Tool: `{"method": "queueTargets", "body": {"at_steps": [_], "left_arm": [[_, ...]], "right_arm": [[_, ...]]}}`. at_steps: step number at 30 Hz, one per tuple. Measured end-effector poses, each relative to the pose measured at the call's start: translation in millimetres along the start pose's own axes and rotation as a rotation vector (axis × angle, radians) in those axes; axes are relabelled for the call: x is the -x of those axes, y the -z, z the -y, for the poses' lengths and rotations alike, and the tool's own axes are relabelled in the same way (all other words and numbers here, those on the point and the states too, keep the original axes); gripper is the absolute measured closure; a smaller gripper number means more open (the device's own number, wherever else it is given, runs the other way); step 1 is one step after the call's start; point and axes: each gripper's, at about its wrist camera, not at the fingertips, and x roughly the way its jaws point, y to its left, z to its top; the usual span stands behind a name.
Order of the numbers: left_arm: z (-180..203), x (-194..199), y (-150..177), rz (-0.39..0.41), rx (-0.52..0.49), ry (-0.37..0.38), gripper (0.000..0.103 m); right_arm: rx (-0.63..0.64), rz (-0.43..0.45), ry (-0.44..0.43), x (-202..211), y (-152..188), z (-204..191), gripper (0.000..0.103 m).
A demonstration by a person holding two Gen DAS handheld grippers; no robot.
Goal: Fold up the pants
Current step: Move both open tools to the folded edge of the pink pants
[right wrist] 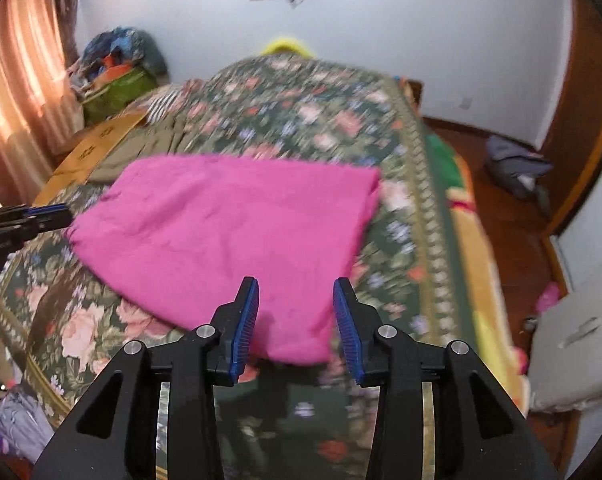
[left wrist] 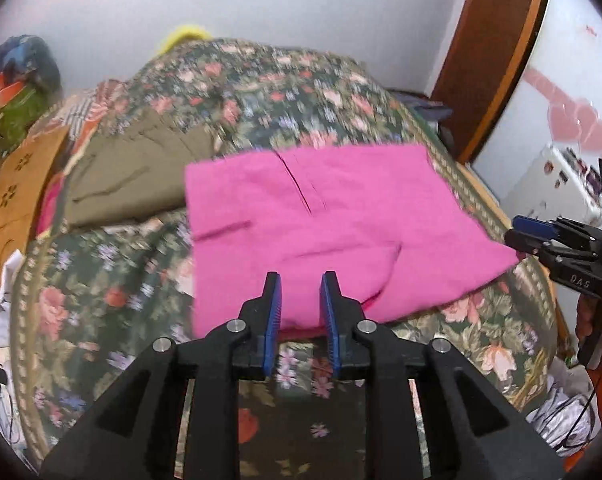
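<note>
The pink pants (left wrist: 301,236) lie folded flat on the floral bedspread (left wrist: 101,280), just beyond both grippers. The left gripper (left wrist: 300,304) has its jaws spread, empty, over the cloth's near edge. The right gripper (right wrist: 296,312) stands wider apart, also empty, at the near right corner

The pants (left wrist: 301,224) are a solid hot pink. The bedspread (left wrist: 113,276) under them is dark green, strewn with pink, red and lilac flowers. An olive-brown garment (left wrist: 133,176) lies further back. Both grippers are black with blue pads (right wrist: 243,326). The curtain (right wrist: 17,80) glows salmon-pink; the wall (right wrist: 381,20) is pale lavender-white.
</note>
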Motion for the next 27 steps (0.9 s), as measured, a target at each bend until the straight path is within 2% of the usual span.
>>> {"method": "queueTargets", "body": {"at_steps": [4,7,12,14,16,18,22,24,27], "left_arm": [[0.1,-19.9,10.6,-0.046,0.006,0.002,0.082],[1.9,-18.3,12.6,-0.036,-0.023,-0.022,0.079],[-10.2,-3.2,-1.2,-0.020,-0.001,-0.046,0.064],[-19.4,3.5,-12.5,0.005,0.013,-0.072,0.049],[-29.9,6.8,-24.5,0.036,0.034,-0.119,0.041],[-41.9,3.3,-38.8,0.046,0.060,-0.151,0.041],[-65.5,-11.1,-63.5,0.042,0.106,-0.165,0.041],[-73.4,-22.2,-74.4,0.031,0.113,-0.174,0.041],[-82.8,-42.4,-87.3,0.010,0.117,-0.178,0.038]], "right_arm": [[0.005,-0.092,-0.027,-29.8,16.6,-7.2,0.068],[0.030,-0.076,-0.009,-29.1,20.4,-6.0,0.061],[0.087,-0.072,0.054,-19.8,3.4,2.9,0.061],[0.064,-0.052,0.041,-15.2,-5.1,11.5,0.061],[0.035,-0.030,0.036,-13.7,-14.8,20.4,0.060],[0.006,-0.007,0.042,-14.2,-25.8,29.3,0.060],[-0.022,0.012,0.049,-22.0,-43.7,40.3,0.059],[-0.024,0.019,0.050,-26.7,-51.5,43.9,0.048],[-0.018,0.044,0.067,-35.2,-63.7,48.9,0.041]]}}
